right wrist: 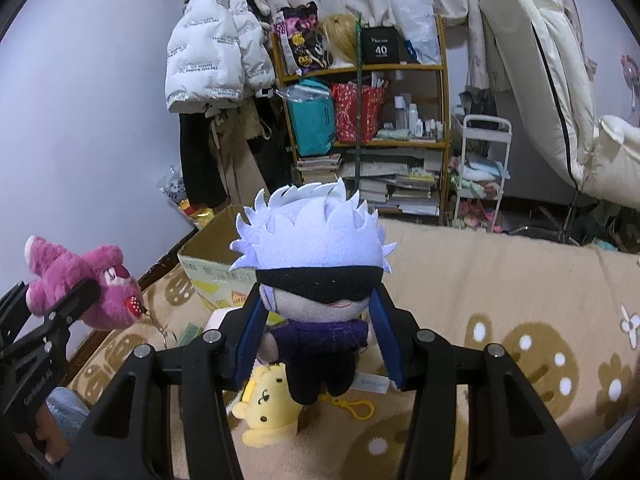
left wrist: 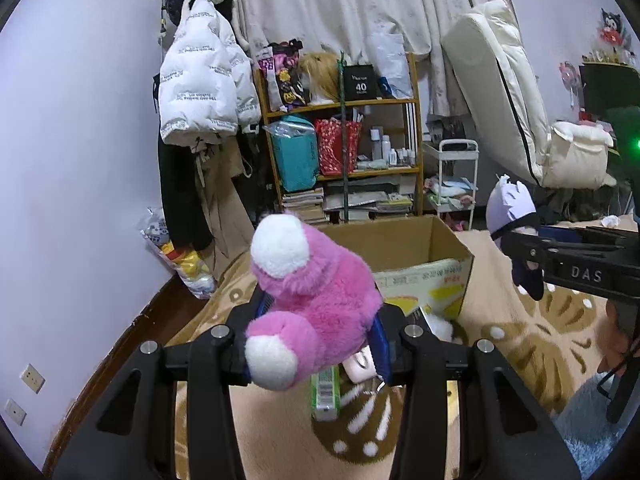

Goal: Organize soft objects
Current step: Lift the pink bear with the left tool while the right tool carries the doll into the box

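Note:
My left gripper point(left wrist: 320, 316) is shut on a pink plush bear point(left wrist: 312, 296) with white paws and holds it in the air in front of an open cardboard box point(left wrist: 432, 268). The bear also shows at the left of the right wrist view point(right wrist: 92, 284). My right gripper point(right wrist: 316, 320) is shut on a white-haired doll with a black blindfold point(right wrist: 320, 264), held above the carpet. That doll shows at the right of the left wrist view point(left wrist: 516, 220). A yellow plush point(right wrist: 268, 412) lies on the carpet under the right gripper.
A beige patterned carpet point(right wrist: 500, 288) covers the floor. A green-white packet point(left wrist: 326, 392) and a small white item point(left wrist: 360, 364) lie beneath the left gripper. A cluttered wooden shelf point(left wrist: 344, 140), hanging coats point(left wrist: 204, 92), a white cart point(left wrist: 456, 184) and a folded mattress point(left wrist: 500, 88) stand behind.

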The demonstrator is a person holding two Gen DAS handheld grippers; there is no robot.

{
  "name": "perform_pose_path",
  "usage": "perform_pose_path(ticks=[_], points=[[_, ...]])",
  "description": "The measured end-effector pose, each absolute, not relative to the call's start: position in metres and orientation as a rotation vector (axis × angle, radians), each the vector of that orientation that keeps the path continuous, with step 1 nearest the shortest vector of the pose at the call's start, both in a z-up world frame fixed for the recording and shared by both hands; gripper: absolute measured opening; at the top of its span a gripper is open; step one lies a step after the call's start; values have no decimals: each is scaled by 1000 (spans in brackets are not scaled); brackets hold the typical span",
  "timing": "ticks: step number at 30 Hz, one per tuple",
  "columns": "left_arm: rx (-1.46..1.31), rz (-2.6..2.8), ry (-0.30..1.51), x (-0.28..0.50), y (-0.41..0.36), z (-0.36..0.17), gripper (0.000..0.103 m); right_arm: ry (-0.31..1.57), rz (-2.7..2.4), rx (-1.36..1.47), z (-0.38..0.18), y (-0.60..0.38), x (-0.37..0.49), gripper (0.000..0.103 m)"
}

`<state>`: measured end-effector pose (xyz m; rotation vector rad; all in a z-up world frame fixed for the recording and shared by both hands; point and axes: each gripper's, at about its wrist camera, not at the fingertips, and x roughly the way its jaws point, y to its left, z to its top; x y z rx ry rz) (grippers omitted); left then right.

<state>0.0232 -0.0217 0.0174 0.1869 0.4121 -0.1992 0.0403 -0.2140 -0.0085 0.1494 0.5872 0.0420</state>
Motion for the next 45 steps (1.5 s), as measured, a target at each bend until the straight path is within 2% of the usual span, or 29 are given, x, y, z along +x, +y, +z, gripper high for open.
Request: perform_pose_path(ticks=[12, 21, 27, 45], points=[[190, -190, 315, 52, -17, 58, 43, 509, 29, 79, 26, -207, 63, 54], [148, -221, 319, 90, -17, 65, 40, 444, 24, 92, 46, -204, 90, 54], [77, -264, 406, 118, -11, 46, 38, 460, 27, 94, 36, -202, 107, 54], [166, -309, 392, 171, -61, 45, 39, 511, 104, 223, -1, -222, 147, 55]])
